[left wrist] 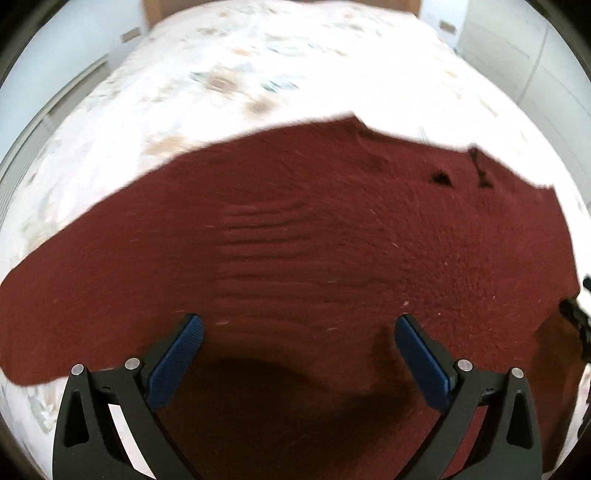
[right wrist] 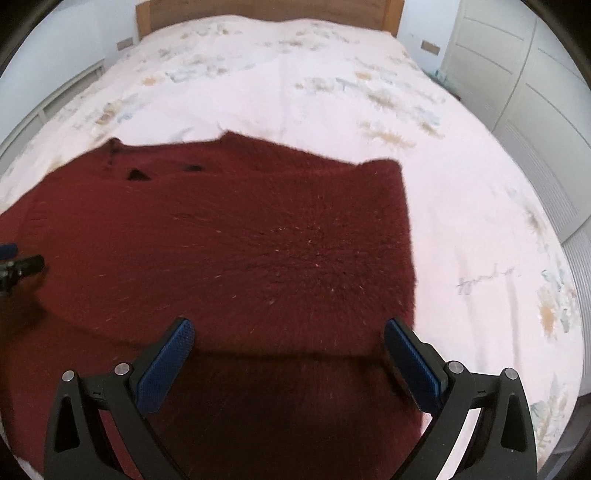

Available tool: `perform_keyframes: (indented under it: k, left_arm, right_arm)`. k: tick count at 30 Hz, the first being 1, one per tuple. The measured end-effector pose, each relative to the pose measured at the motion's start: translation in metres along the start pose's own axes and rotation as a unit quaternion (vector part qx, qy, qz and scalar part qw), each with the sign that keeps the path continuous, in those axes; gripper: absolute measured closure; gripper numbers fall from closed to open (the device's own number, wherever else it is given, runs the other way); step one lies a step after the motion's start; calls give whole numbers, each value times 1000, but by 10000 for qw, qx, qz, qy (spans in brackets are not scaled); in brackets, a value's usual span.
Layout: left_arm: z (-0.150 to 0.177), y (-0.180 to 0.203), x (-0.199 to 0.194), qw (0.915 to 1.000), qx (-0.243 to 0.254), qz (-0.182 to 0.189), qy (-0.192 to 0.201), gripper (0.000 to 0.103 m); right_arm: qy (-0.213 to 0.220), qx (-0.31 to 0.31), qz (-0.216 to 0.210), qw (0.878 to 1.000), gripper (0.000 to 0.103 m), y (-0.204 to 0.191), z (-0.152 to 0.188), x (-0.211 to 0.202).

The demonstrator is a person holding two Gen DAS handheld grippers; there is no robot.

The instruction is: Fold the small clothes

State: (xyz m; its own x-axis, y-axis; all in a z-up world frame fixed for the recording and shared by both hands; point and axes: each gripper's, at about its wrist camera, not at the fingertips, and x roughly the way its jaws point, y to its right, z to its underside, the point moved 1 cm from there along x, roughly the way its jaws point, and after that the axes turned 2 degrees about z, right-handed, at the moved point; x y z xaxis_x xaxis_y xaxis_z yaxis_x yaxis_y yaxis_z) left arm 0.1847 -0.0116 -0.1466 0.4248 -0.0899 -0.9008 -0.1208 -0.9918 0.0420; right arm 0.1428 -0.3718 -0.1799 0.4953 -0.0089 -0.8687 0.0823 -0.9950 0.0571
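Note:
A dark red knitted garment (left wrist: 295, 229) lies spread flat on the bed and also shows in the right wrist view (right wrist: 258, 240). Its near edge looks folded over, with a fold line across the right wrist view. My left gripper (left wrist: 298, 328) is open just above its near part, blue pads wide apart, nothing between them. My right gripper (right wrist: 289, 332) is open above the garment's near right part. The other gripper's tip shows at the right edge of the left wrist view (left wrist: 576, 317) and at the left edge of the right wrist view (right wrist: 18, 266).
The white bedspread with a faint floral print (right wrist: 295, 92) covers the bed. A wooden headboard (right wrist: 258, 9) stands at the far end. White wardrobe doors (right wrist: 535, 92) are to the right, a white shelf unit (right wrist: 55, 92) to the left.

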Motion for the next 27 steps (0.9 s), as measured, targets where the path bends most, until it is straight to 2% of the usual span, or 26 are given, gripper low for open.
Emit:
perform_keyframes:
  k: [5,8,11,12,13,15,19,23,25,27]
  left_arm:
    - [3,-55,-41,9970,-729,-20,243,1]
    - [11,-92,-59,9949,-877,-365,352,1]
    - [24,-138,-70,9880,-1325,-721,328,1]
    - [31,-160,-70,9830,-1651,-772,229,1]
    - [39,-165,-73,9790,-1870,-798,155,1]
    - [55,-200,-75,9637,-2523,-877,-9,1]
    - [79,-264,-81,9208,-3798,-882,-2,1]
    - [96,-312,-78,8855,-4565,-860,-75,1]
    - [102,-326,-75,8729,-4810,-807,-159,1]
    - [108,-334,-70,8658,-4938,-786,-202,1]
  right_arm:
    - [67,46,-2,10000,1,-12,13,-27]
    - [53,185,-7,9998,1,-16,22,-45]
    - [-32,153,-11,9999,1,-18,32,-50]
    - [-54,133,-1,9999,1,-19,33,-50]
    - [-74,122,18,9999,1,-19,36,-51]
    - [-129,126,58,9998,1,-18,39,-52]
    - [-195,201,82,9996,1,-16,42,-52]
    - [-209,207,161,9994,1,-15,42,-52]
    - [-228,226,173,9993,1,-15,42,-51]
    - [-237,229,186,9993,1,-15,41,-50]
